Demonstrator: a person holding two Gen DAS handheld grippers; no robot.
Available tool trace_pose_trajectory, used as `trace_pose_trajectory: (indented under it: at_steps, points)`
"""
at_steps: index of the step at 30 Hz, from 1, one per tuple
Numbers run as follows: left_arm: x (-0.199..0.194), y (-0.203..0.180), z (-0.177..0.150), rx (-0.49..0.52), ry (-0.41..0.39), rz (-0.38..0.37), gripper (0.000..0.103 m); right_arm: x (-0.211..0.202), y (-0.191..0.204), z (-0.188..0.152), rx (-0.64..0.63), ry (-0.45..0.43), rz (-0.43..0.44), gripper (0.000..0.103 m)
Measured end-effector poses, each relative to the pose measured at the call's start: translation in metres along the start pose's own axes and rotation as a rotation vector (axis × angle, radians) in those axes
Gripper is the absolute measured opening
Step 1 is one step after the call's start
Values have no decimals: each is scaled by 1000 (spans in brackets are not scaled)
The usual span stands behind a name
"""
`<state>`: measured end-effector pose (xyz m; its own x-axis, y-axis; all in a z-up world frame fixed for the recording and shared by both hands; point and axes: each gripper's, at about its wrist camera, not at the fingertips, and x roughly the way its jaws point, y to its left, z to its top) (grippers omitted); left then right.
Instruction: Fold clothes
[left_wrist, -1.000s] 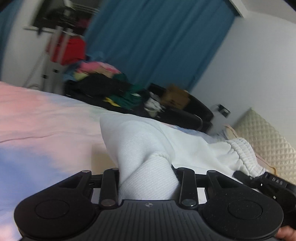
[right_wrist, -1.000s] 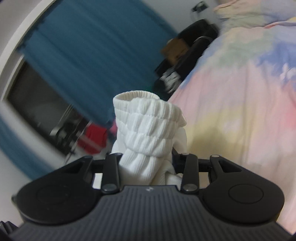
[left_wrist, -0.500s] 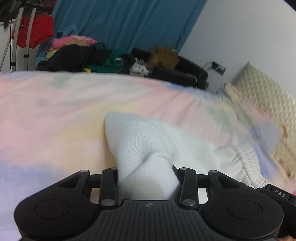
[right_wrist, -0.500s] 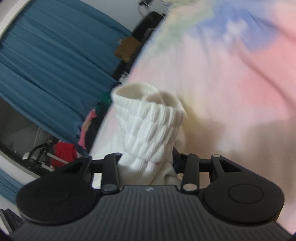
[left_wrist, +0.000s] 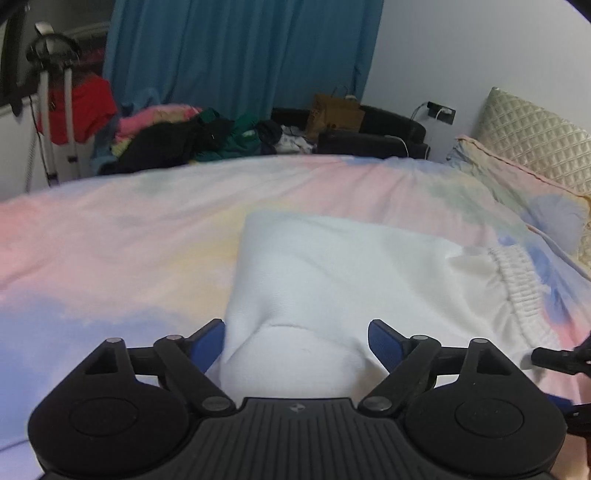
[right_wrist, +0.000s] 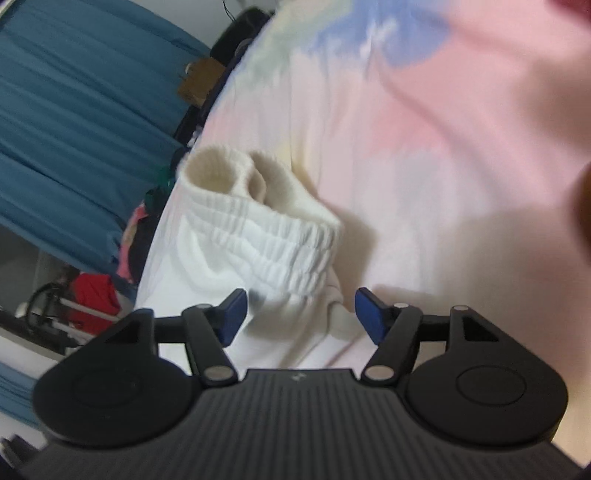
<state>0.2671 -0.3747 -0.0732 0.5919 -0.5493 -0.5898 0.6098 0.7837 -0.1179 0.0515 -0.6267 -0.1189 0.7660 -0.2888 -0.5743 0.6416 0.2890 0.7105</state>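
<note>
Your left gripper (left_wrist: 295, 341) has just been opening: its jaws stand wide apart, and the white garment (left_wrist: 332, 280) bulges up between the blue pads (left_wrist: 208, 341) without being pinched. Your right gripper (right_wrist: 301, 314) has just been opening too, jaws apart, with the garment's ribbed waistband (right_wrist: 280, 243) bunched between them and no pad pressing on it. The garment lies on the pastel bedspread (left_wrist: 110, 240), spread flat ahead of your left gripper, the waistband along its right edge. From the left wrist view the tip of your right gripper shows just beside that waistband. Beyond the garment the bedspread runs clear to its far edge. Past that edge sits a heap of clothes (left_wrist: 177, 140), then a brown paper bag (left_wrist: 334, 112) on a black seat (left_wrist: 373, 136), all in front of the blue curtain (left_wrist: 240, 55). A pillow (left_wrist: 524, 184) lies right of the garment against a quilted headboard (left_wrist: 535, 147). A red cloth (left_wrist: 83, 109) hangs on a white stand (left_wrist: 44, 110) left of the heap.
</note>
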Motion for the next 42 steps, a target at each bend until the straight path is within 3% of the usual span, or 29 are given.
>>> trace_pose_trajectory:
  at_steps: [6, 9, 16, 27, 34, 42]
  points:
    - [-94, -27, 24, 68, -117, -4, 94, -75, 50, 2, -189, -105, 53, 70]
    - [-138, -42, 33, 97, -164, 4, 103, -115, 77, 1, -309, -178, 76, 91]
    - [-237, -65, 22, 171, -251, 45, 103, -185, 126, -14, -581, -220, 113, 89]
    - [-379, -62, -42, 103, -299, 63, 103, -288, 126, -88, -770, -333, 141, 89]
    - [-438, -59, -87, 111, -357, 80, 103, -299, 111, -131, -839, -366, 114, 89]
    - [-437, -36, -123, 48, -354, 146, 103, -280, 90, -159, -862, -378, 66, 89]
